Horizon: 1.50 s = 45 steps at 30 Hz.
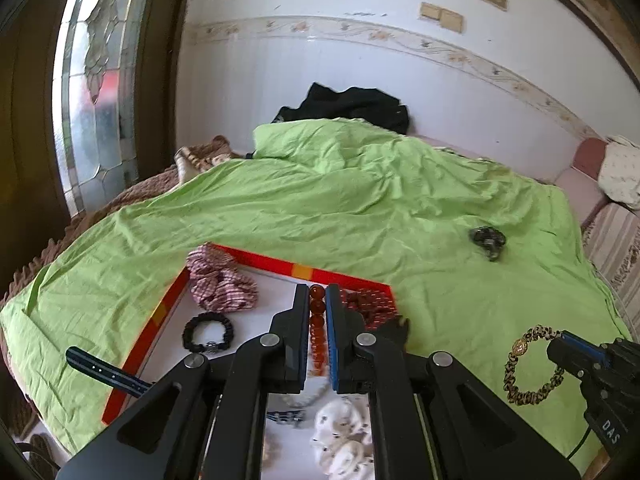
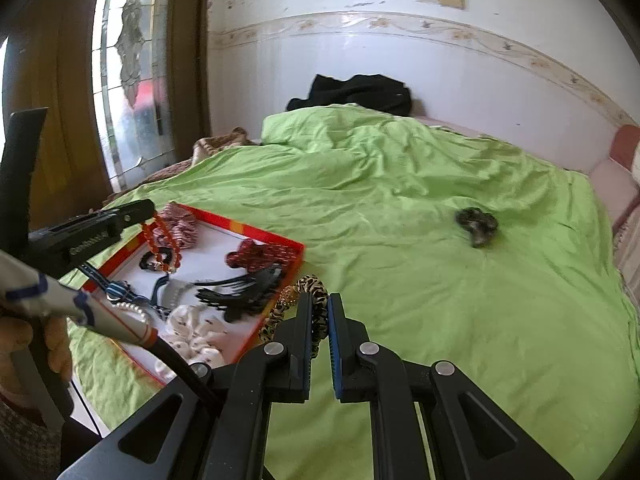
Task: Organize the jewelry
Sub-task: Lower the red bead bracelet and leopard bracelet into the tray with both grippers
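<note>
Left gripper is pinching limp amber beads; right gripper is pinching a soft leopard scrunchie; both probably light.

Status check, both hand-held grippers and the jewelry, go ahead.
Left hand-held gripper shut on amber bead bracelet, over the red tray. Right hand-held gripper shut on leopard scrunchie. Dark scrunchie loose on green sheet.

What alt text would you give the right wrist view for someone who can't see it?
The right gripper is shut on a leopard-print scrunchie over a green bedsheet, beside a red-rimmed tray of hair accessories. At left, the left gripper dangles an amber bead bracelet above the tray.
</note>
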{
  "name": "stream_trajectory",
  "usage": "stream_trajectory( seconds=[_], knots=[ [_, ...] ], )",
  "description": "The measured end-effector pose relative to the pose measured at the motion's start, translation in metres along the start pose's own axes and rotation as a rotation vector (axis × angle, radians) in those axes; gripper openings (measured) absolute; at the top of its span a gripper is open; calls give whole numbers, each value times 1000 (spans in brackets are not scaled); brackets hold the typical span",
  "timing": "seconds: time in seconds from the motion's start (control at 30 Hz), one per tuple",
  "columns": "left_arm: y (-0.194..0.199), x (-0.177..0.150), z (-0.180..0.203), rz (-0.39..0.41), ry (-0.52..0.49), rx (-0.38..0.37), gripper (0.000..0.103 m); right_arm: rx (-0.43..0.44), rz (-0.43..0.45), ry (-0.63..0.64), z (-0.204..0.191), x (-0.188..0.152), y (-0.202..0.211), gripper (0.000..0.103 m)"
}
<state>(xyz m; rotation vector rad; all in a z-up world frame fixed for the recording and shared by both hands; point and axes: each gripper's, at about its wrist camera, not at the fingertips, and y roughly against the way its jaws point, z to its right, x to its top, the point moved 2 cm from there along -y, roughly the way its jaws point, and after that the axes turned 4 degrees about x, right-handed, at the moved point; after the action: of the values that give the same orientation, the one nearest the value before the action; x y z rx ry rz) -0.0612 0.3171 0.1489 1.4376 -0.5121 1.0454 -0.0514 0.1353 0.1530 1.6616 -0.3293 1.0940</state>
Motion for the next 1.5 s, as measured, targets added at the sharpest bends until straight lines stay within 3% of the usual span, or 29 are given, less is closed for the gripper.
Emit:
stream_trajectory(
  seconds=[0.67, 1.2, 1.5],
  knots=[
    [-36, 5, -36, -62, 40, 97, 7, 79, -33, 73, -46, 31, -46, 9],
    [-59, 17, -76, -110, 116, 76, 7, 147, -62, 85, -71, 53, -81, 9],
    [-85, 12, -102, -209, 183, 45, 7, 224, -136, 69, -83, 61, -128, 9]
  ],
)
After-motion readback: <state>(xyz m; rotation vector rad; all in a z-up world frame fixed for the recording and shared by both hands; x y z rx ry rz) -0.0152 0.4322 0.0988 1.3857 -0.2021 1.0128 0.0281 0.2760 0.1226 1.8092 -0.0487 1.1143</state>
